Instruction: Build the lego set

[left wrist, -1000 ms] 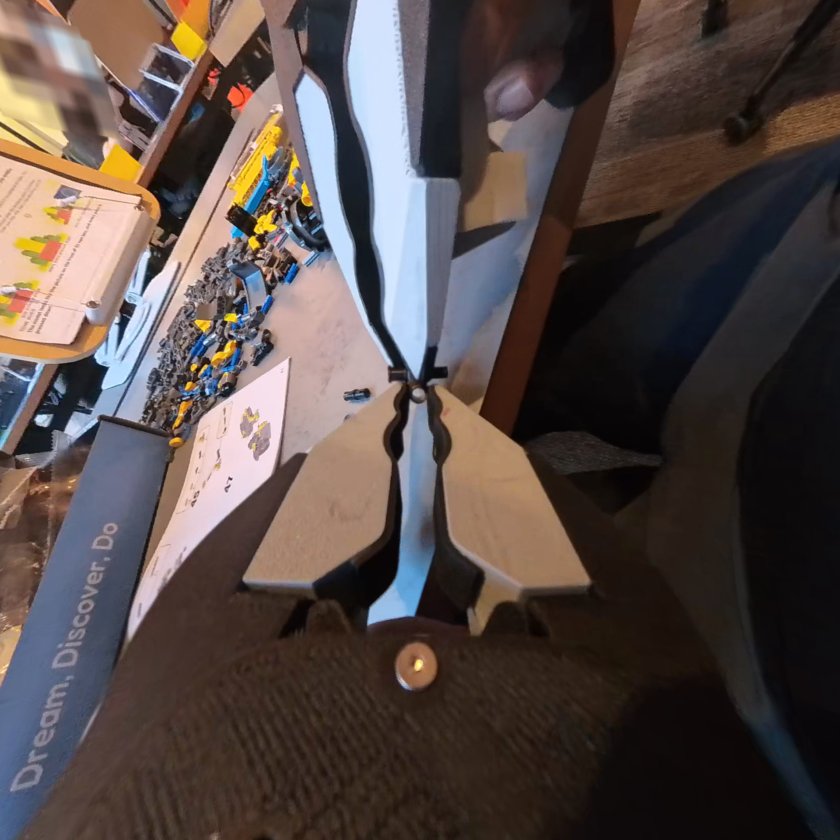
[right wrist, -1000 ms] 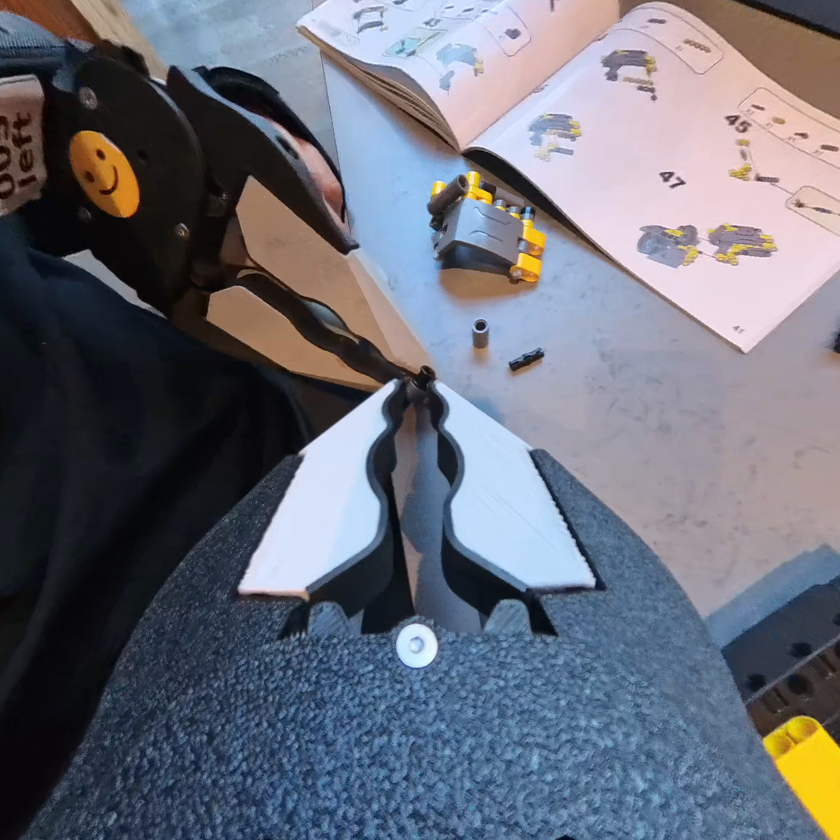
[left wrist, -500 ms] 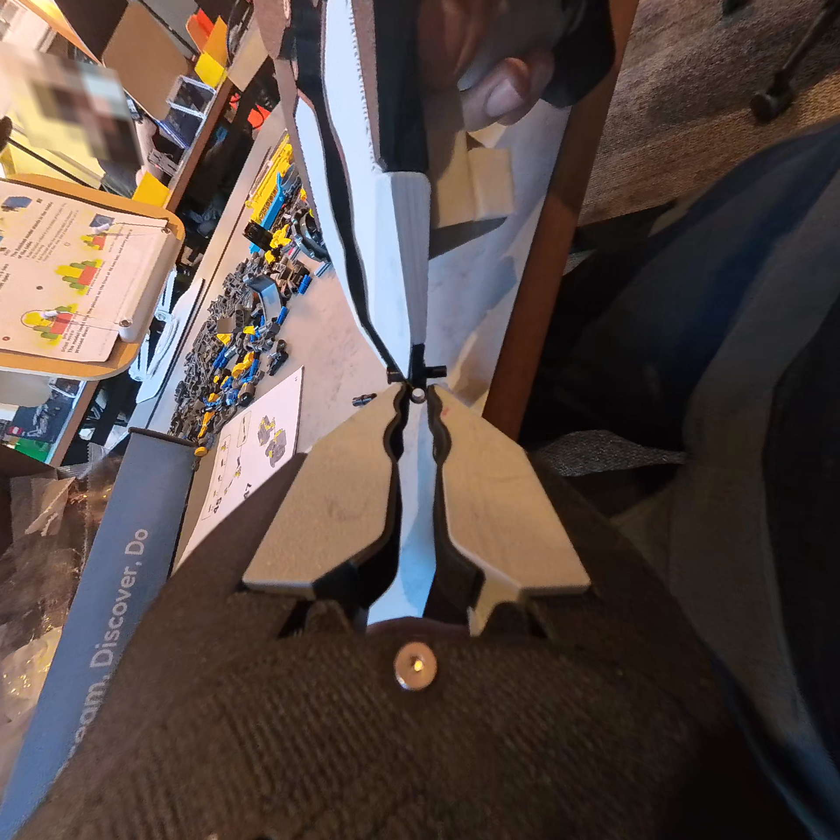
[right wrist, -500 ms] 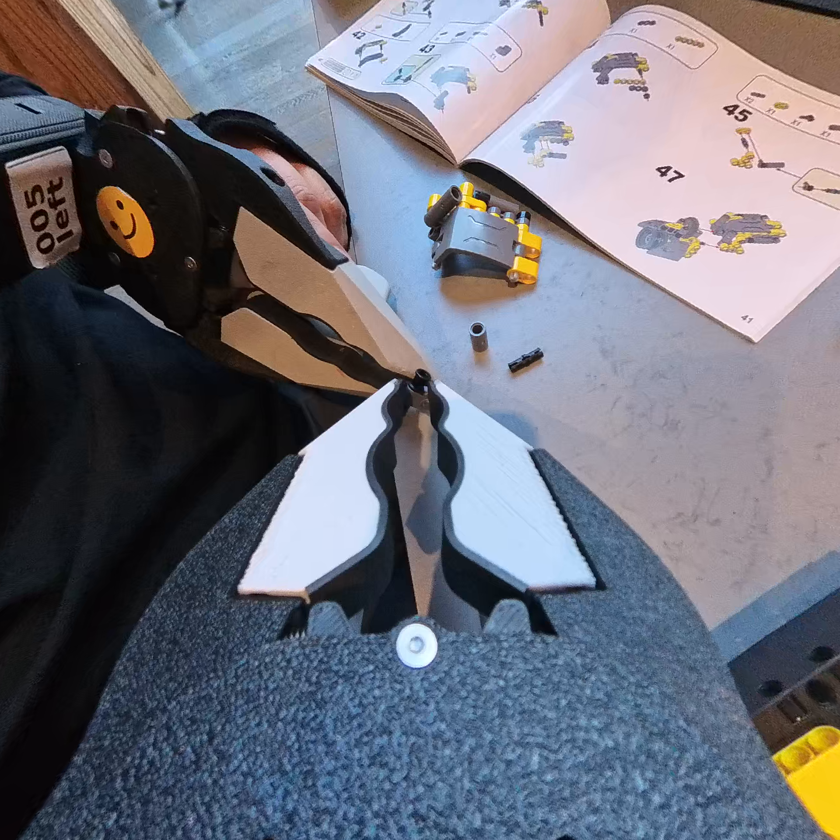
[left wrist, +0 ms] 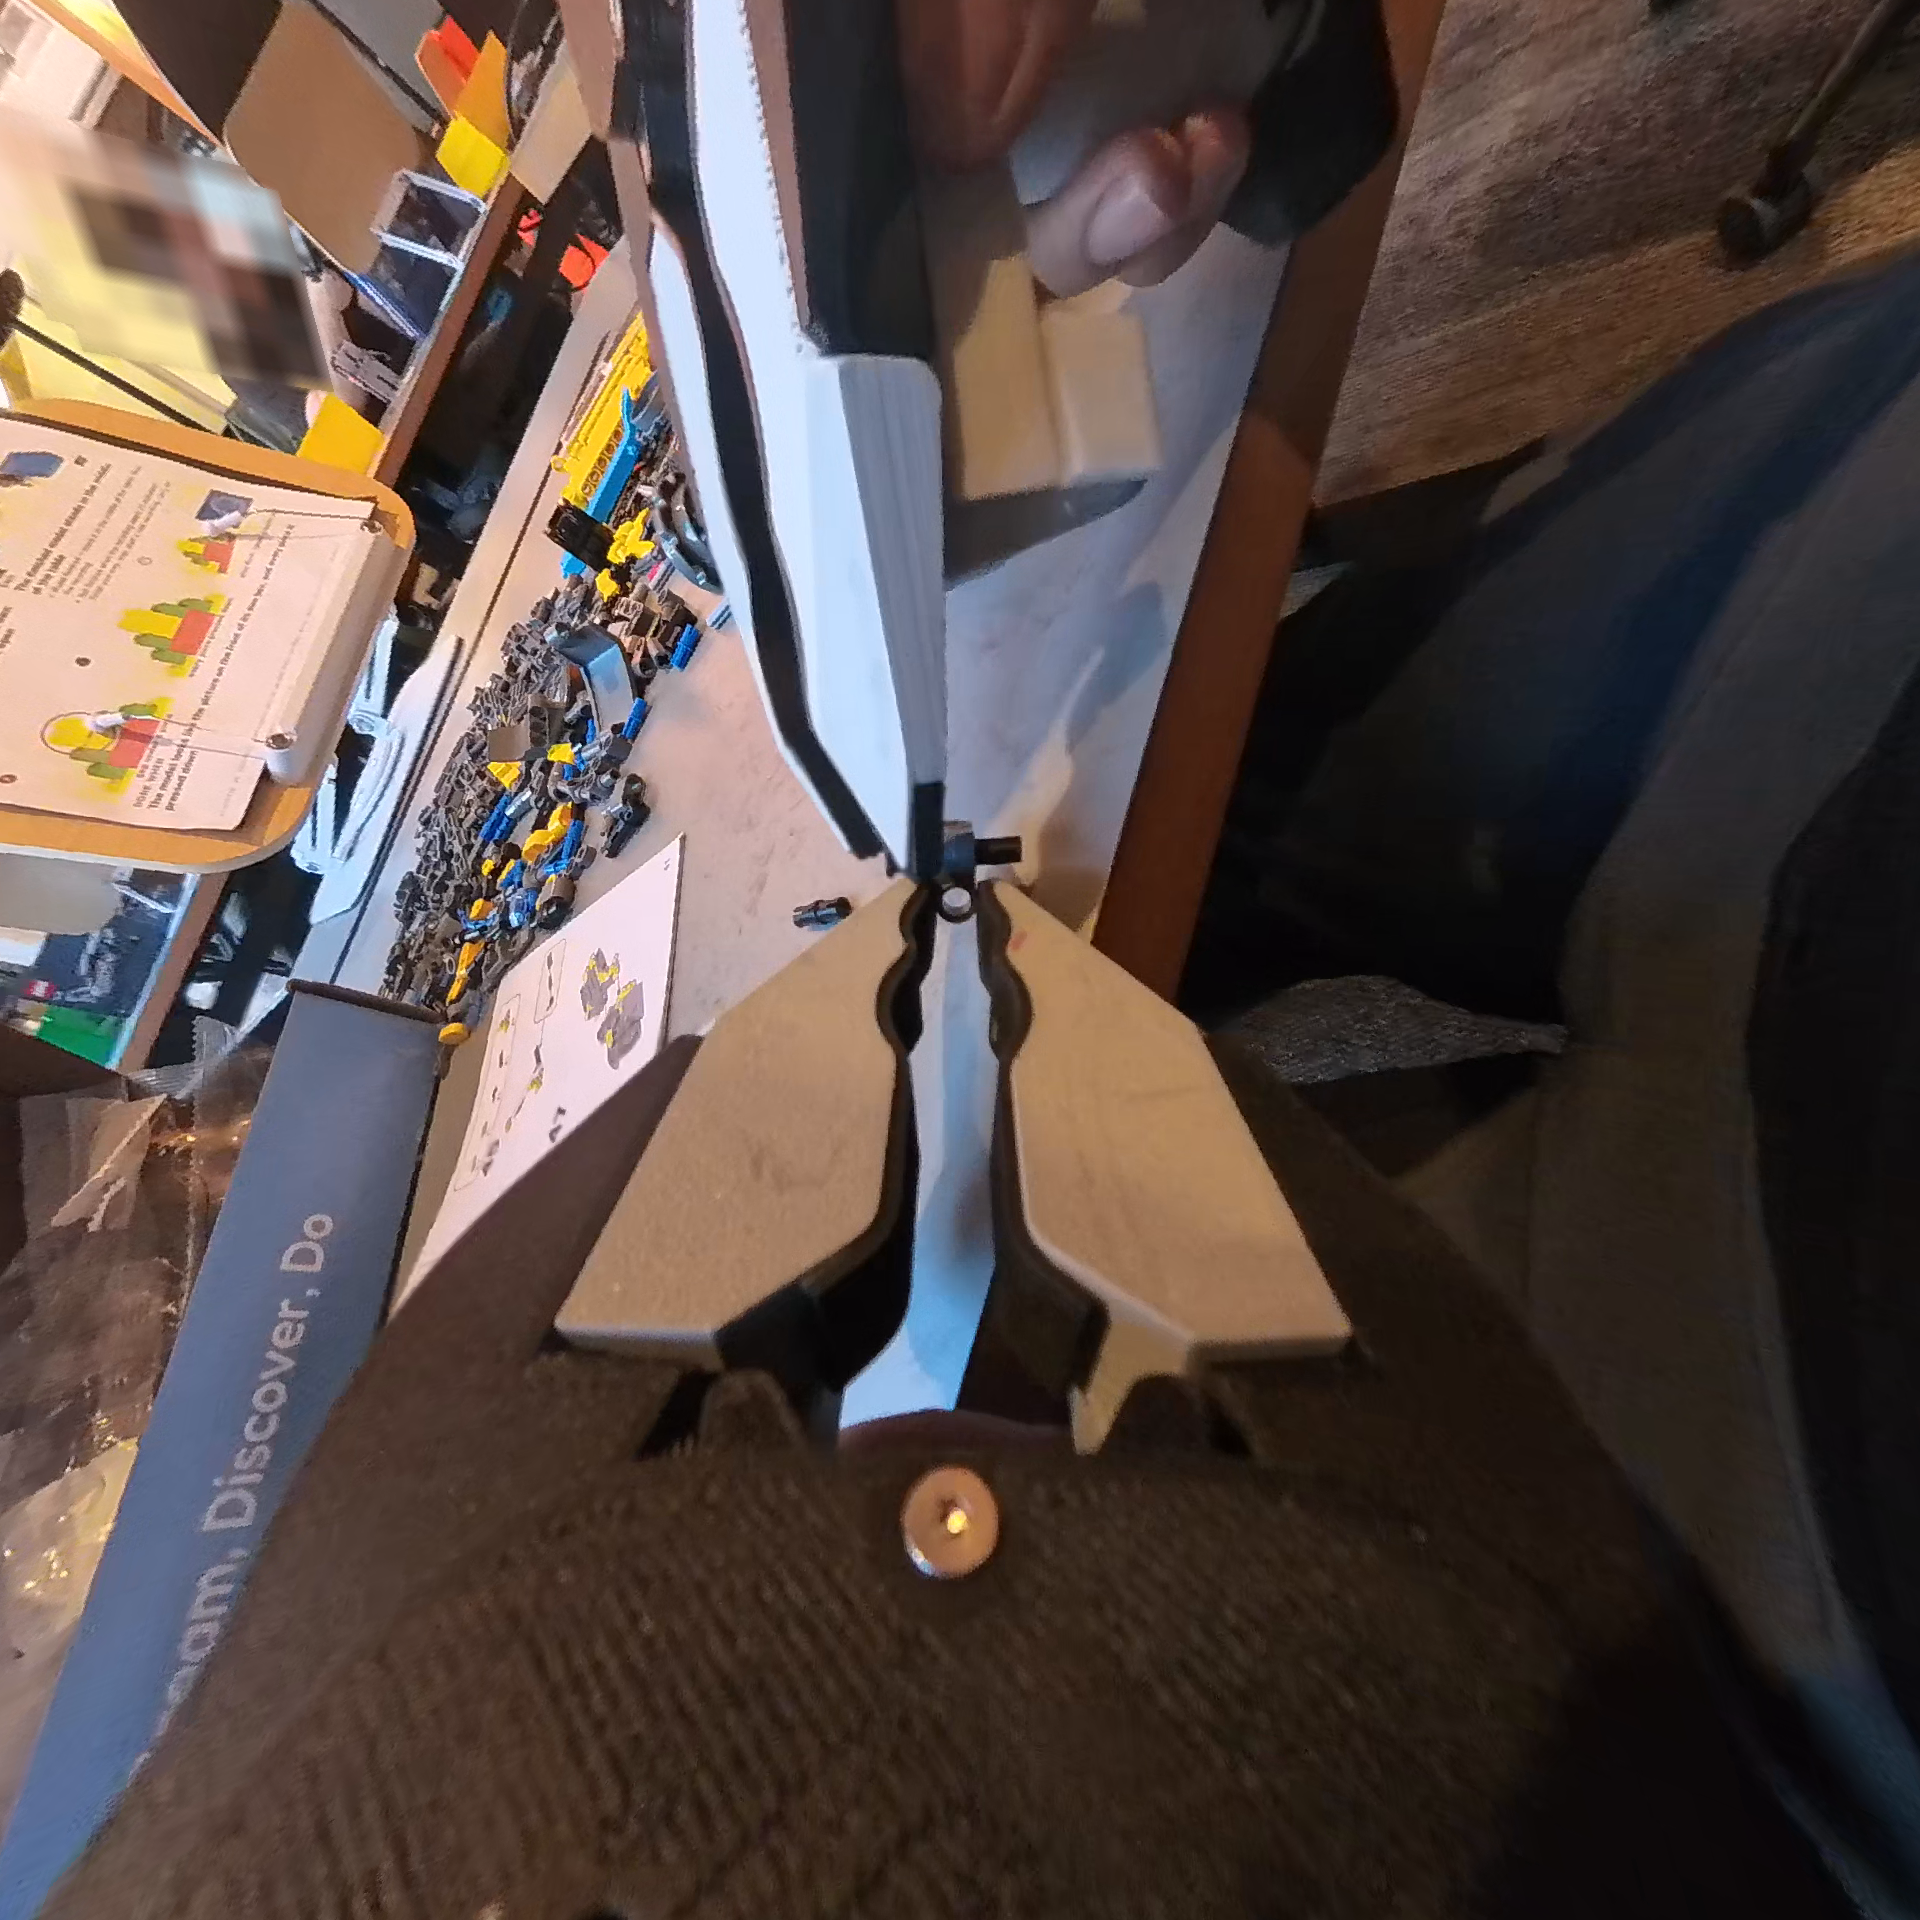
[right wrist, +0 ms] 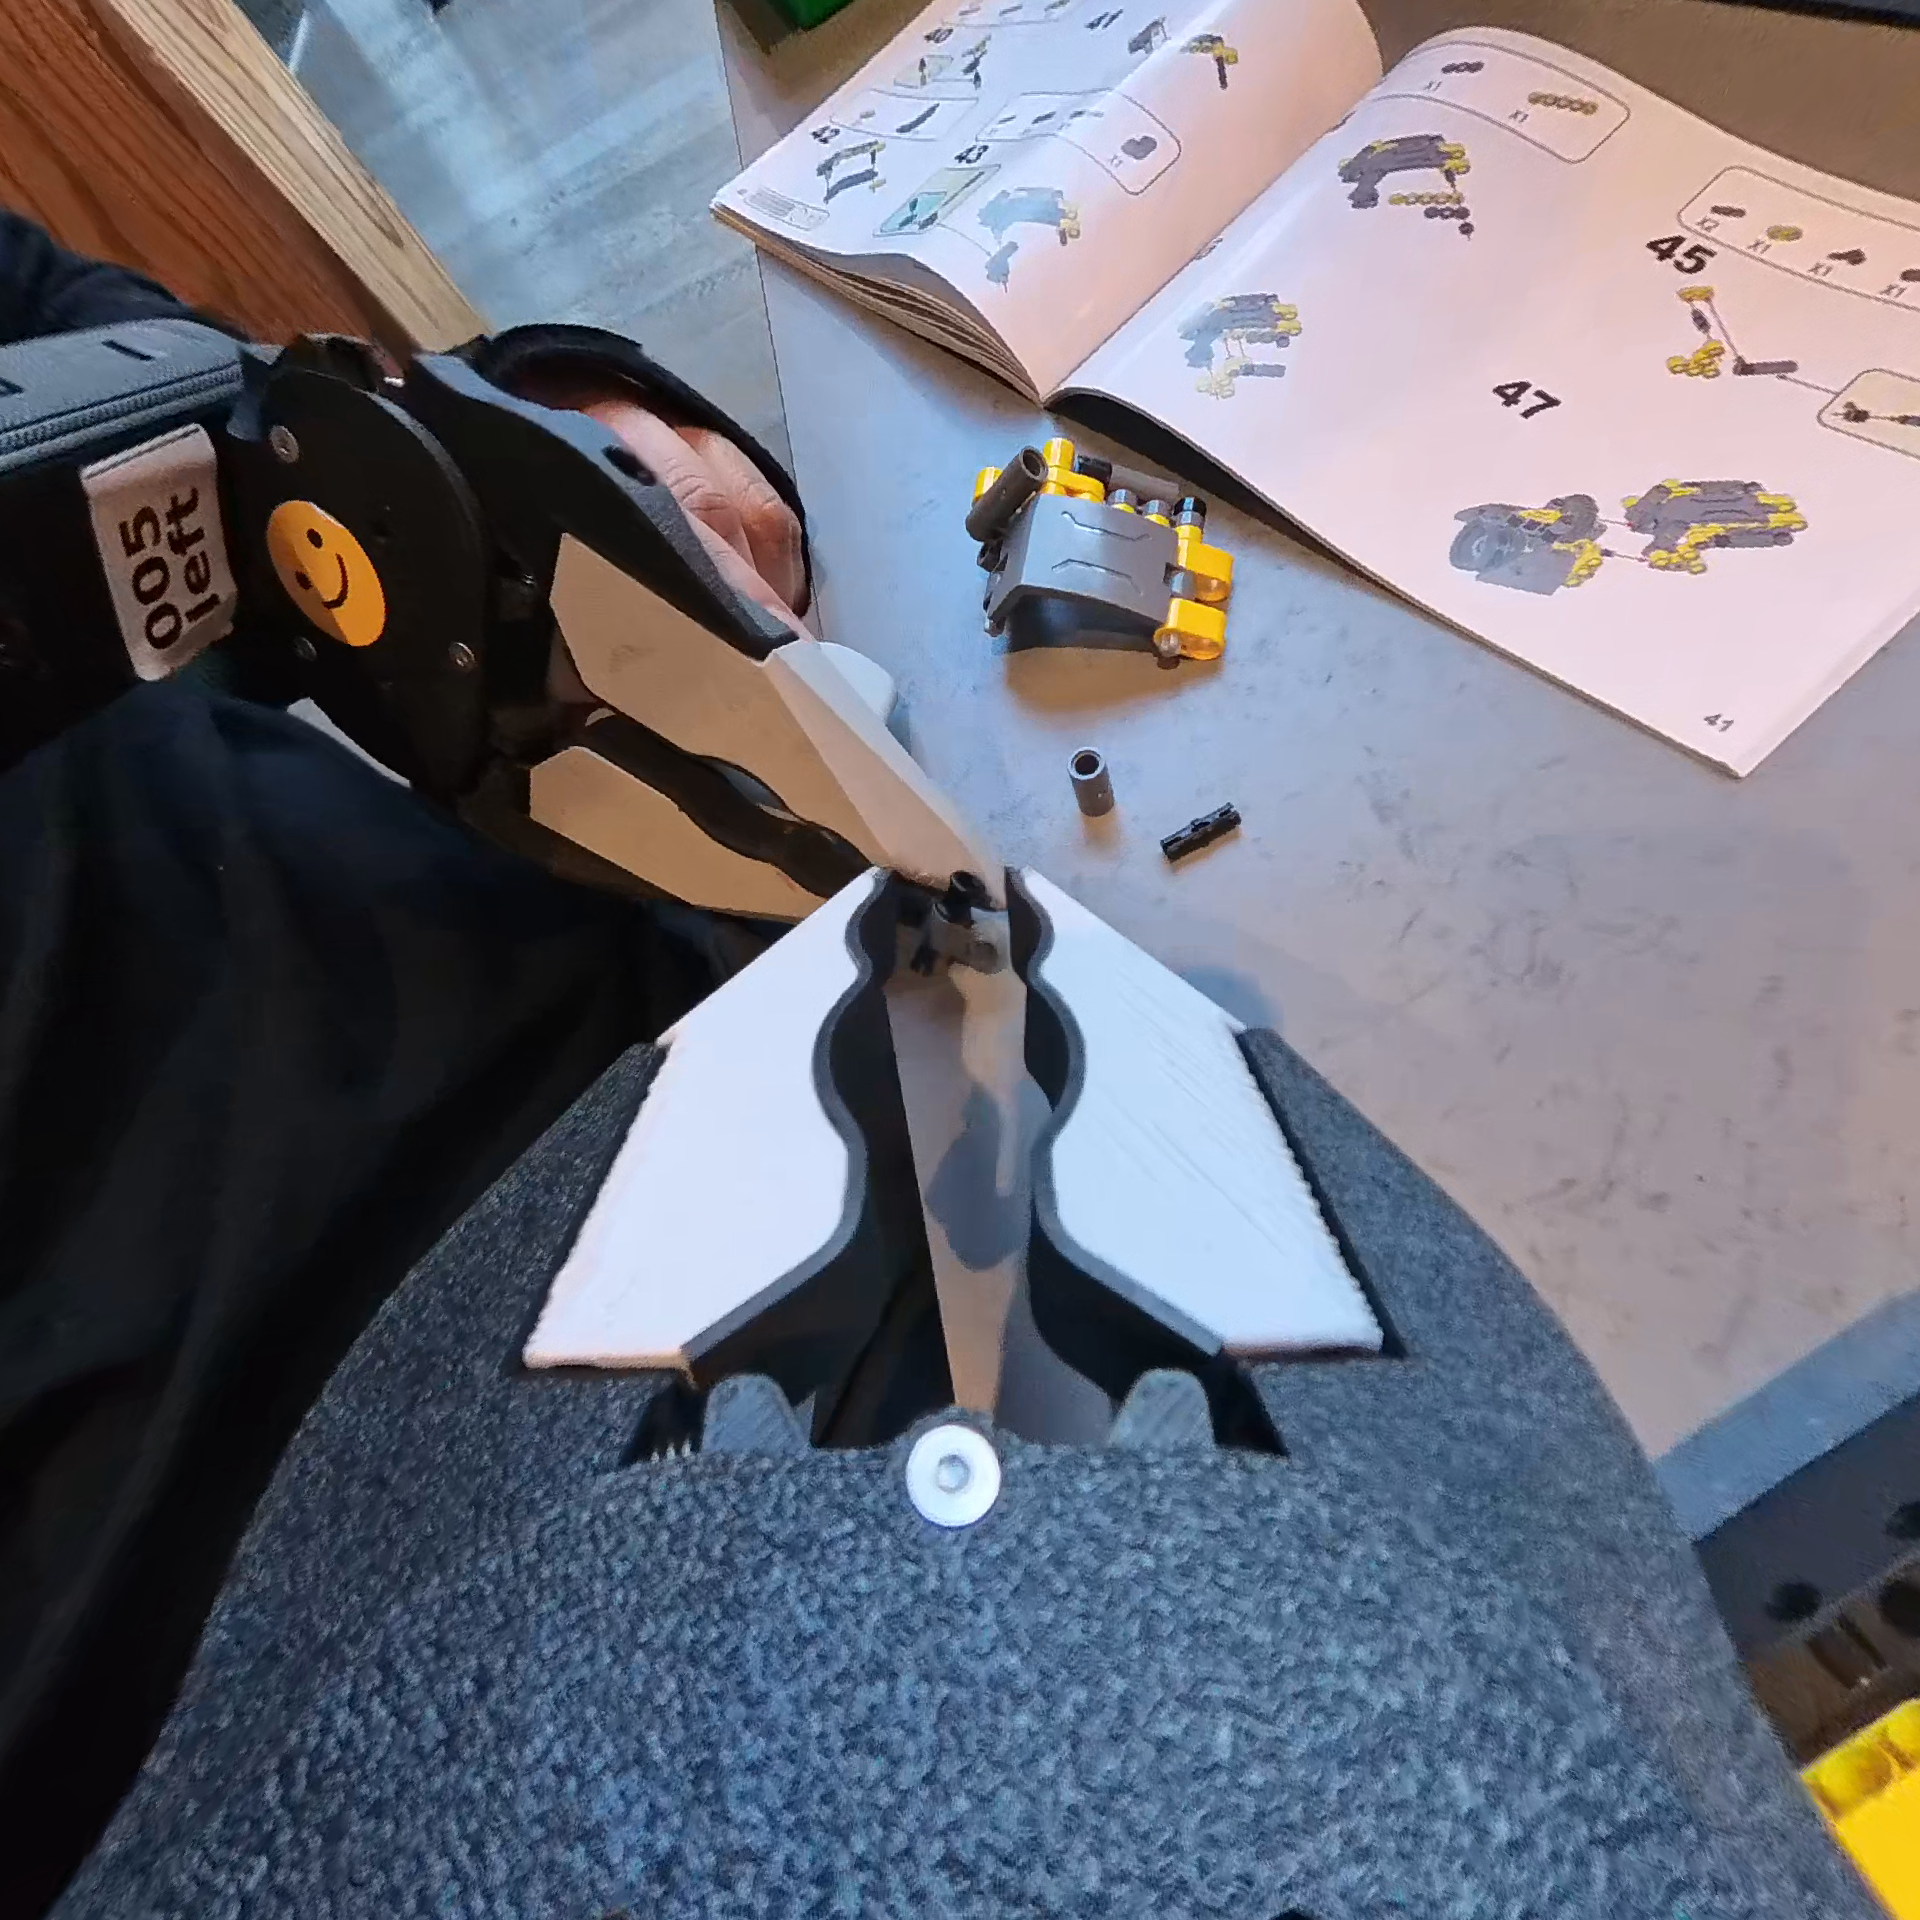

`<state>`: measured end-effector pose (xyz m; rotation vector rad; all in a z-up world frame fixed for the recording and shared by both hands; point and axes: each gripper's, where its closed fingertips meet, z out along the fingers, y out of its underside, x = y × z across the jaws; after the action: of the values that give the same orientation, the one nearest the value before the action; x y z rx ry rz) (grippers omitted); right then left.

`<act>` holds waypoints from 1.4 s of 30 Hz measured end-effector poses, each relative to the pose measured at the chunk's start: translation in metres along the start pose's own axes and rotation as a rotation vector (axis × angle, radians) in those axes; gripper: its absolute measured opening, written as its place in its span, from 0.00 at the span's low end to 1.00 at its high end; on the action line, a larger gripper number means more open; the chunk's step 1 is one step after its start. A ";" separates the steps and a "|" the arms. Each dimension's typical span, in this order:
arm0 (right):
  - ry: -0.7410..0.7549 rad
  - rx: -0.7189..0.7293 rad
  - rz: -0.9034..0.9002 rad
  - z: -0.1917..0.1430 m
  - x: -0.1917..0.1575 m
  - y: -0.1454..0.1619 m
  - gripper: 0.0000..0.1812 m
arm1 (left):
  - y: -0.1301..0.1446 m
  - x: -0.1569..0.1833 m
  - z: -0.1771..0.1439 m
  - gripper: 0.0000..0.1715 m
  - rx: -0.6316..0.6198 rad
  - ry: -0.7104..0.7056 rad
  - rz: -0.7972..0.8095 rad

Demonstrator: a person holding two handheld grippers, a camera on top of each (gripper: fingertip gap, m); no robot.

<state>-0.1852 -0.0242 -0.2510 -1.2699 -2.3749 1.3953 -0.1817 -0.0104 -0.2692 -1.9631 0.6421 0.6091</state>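
Two grippers meet tip to tip just off the edge of the grey tabletop [right wrist: 1455,1039], and between them is a small dark grey connector piece [left wrist: 958,902] with a black pin stuck through it.

In my left wrist view, the left gripper [left wrist: 954,900] has its fingers drawn together on the ringed end of that connector piece, while the right gripper [left wrist: 914,831] comes down from above with its fingers together on the other end. A person's fingertips show on its handle at the top. Only this view shows the heap of loose grey, blue and yellow bricks [left wrist: 530,790] farther along the tabletop, a board with a printed sheet [left wrist: 177,634] to the left, and a dark strap [left wrist: 239,1351] beside it.

My right wrist view shows what the other hides: the right gripper [right wrist: 961,914] clamped on the connector piece [right wrist: 956,925], the left gripper [right wrist: 935,868] reaching in from the left with a yellow smiley sticker on its body. On the tabletop beyond lie a small grey sleeve [right wrist: 1091,779] and a loose black pin [right wrist: 1200,831], near each other but apart. Farther back are a grey and yellow sub-assembly [right wrist: 1107,566] and an open instruction booklet [right wrist: 1403,343].
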 end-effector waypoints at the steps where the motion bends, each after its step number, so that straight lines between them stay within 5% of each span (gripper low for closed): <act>1: -0.005 -0.001 0.003 0.001 0.000 0.000 0.11 | 0.000 0.000 0.000 0.04 -0.003 -0.006 0.014; 8: -0.025 0.002 0.013 0.000 -0.003 0.000 0.09 | 0.000 0.000 0.000 0.04 -0.016 -0.020 0.036; 22: 0.188 -0.085 -0.166 0.005 0.012 0.006 0.13 | 0.009 -0.009 0.001 0.03 -0.063 0.088 -0.427; 42: 0.222 -0.079 -0.159 0.005 0.014 0.004 0.05 | 0.009 -0.012 0.000 0.04 -0.054 0.107 -0.500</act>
<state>-0.1945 -0.0170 -0.2611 -1.1571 -2.3396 1.0667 -0.1964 -0.0117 -0.2668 -2.1102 0.1803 0.2147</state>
